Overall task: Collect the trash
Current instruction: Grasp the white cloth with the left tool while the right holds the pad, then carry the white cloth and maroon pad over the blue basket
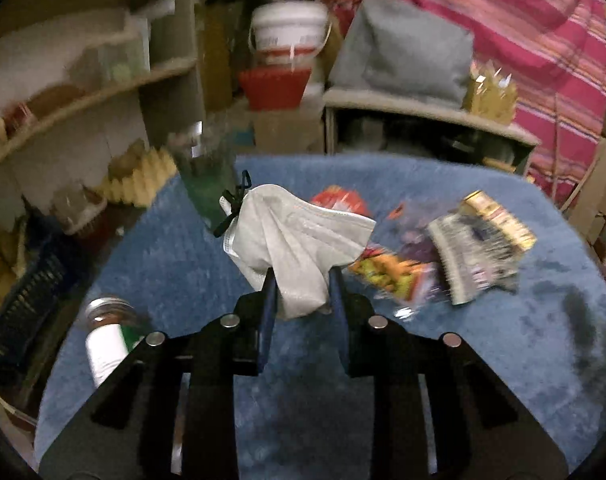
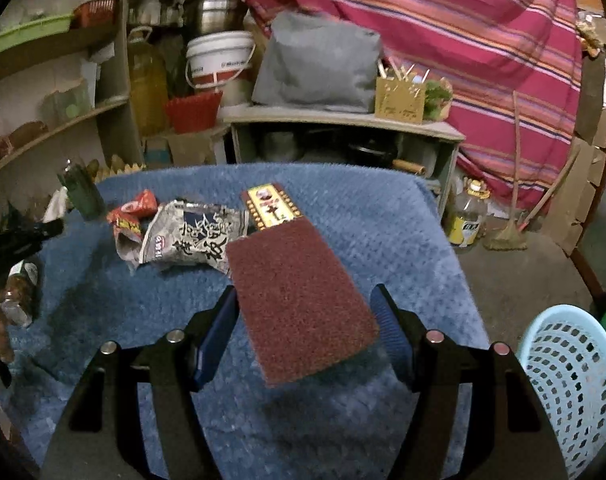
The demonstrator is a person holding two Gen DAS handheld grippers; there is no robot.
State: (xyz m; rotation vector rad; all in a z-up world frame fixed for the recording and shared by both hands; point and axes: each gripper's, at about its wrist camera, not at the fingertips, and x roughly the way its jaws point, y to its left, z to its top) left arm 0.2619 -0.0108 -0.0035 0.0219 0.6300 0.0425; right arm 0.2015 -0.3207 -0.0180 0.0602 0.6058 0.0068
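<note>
The left gripper [image 1: 303, 286] clamps a crumpled face mask [image 1: 299, 240] above the blue mat [image 1: 183, 264]; the right gripper [image 2: 305, 320] pinches a scouring pad [image 2: 299, 300] near the mat's right edge. Both should hold firm until over the basket [image 2: 575, 376].

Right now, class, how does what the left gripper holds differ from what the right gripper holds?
The face mask is white, soft and crumpled; the scouring pad is dark red, flat and rectangular. The left gripper pinches the mask narrowly; the right gripper spans the pad's width. Both are held above the blue cloth.
</note>
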